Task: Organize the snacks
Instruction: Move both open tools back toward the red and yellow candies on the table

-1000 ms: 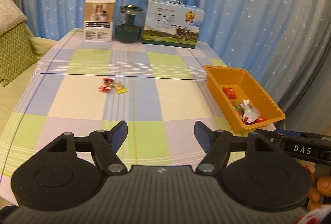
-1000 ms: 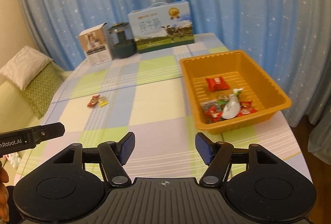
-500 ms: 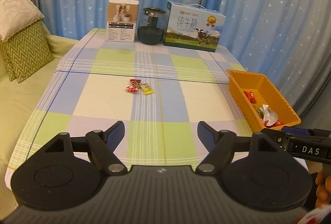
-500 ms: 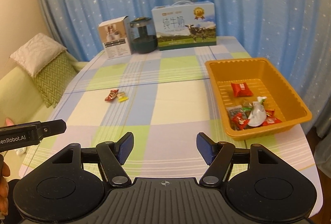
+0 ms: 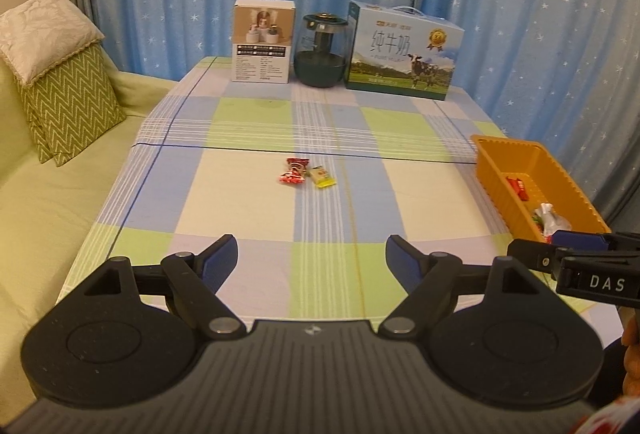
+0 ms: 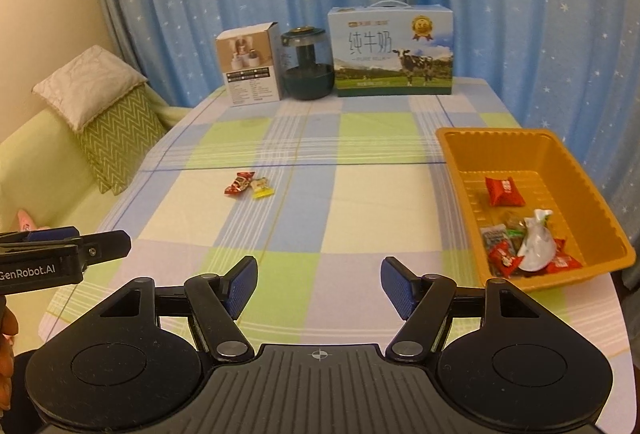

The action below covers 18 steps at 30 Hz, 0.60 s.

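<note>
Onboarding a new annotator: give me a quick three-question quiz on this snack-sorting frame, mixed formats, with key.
1. True or false: the red snack and the yellow snack already lie inside the orange tray.
2. What stands between the white box and the milk carton at the table's far edge? A) a mug B) a dark glass jar C) a bowl
3. Fill in: neither the left gripper nor the right gripper holds a ____.

Key: 1 false, both lie loose on the tablecloth; 2 B, the jar; 3 snack, with the left jaws opening on nothing.
</note>
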Each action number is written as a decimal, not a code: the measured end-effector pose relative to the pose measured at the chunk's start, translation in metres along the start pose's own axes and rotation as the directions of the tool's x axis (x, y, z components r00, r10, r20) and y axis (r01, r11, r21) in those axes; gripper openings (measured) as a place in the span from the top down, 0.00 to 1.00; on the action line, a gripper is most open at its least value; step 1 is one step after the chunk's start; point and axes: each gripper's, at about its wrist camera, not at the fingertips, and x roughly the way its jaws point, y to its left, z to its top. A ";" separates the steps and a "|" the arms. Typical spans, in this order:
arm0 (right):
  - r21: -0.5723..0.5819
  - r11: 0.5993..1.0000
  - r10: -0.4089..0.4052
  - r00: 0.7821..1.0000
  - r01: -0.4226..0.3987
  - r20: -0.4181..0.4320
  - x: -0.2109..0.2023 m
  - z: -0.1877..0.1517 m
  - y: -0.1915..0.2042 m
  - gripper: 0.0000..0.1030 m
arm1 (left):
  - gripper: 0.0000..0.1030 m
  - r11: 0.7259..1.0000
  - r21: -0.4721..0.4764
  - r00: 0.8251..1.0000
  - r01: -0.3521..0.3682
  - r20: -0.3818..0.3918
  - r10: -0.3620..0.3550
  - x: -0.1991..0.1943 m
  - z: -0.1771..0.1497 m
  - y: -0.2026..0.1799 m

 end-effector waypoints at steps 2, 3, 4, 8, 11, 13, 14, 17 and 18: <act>-0.007 1.000 0.005 1.000 -0.005 -0.005 0.007 0.003 0.002 0.33 | 0.23 1.000 -0.004 1.000 -0.008 -0.001 0.008 0.004 0.002 0.004; -0.010 1.000 0.006 1.000 -0.006 -0.007 0.010 0.004 0.003 0.33 | 0.22 1.000 -0.003 1.000 -0.014 0.000 0.014 0.007 0.004 0.005; -0.013 1.000 0.008 1.000 -0.008 -0.008 0.014 0.005 0.004 0.33 | 0.22 1.000 -0.004 1.000 -0.017 0.000 0.017 0.009 0.005 0.007; -0.020 1.000 0.012 1.000 -0.013 -0.017 0.031 0.011 0.008 0.33 | 0.21 1.000 -0.012 1.000 -0.028 -0.003 0.028 0.022 0.010 0.015; -0.022 1.000 0.012 1.000 -0.013 -0.020 0.046 0.017 0.011 0.33 | 0.20 0.999 -0.014 0.999 -0.037 -0.007 0.036 0.034 0.013 0.020; -0.027 1.000 0.010 1.000 -0.011 -0.016 0.058 0.020 0.013 0.33 | 0.20 0.999 -0.020 0.999 -0.041 -0.009 0.041 0.044 0.015 0.024; -0.029 0.999 0.012 1.000 -0.013 -0.016 0.064 0.022 0.013 0.33 | 0.20 0.999 -0.022 0.999 -0.044 -0.011 0.044 0.049 0.017 0.027; -0.032 0.999 0.022 1.000 -0.022 -0.014 0.083 0.027 0.015 0.33 | 0.20 0.998 -0.028 0.999 -0.052 -0.011 0.052 0.065 0.022 0.034; -0.034 0.999 0.025 1.000 -0.026 -0.016 0.090 0.030 0.016 0.33 | 0.20 0.998 -0.028 0.998 -0.060 -0.011 0.059 0.071 0.023 0.036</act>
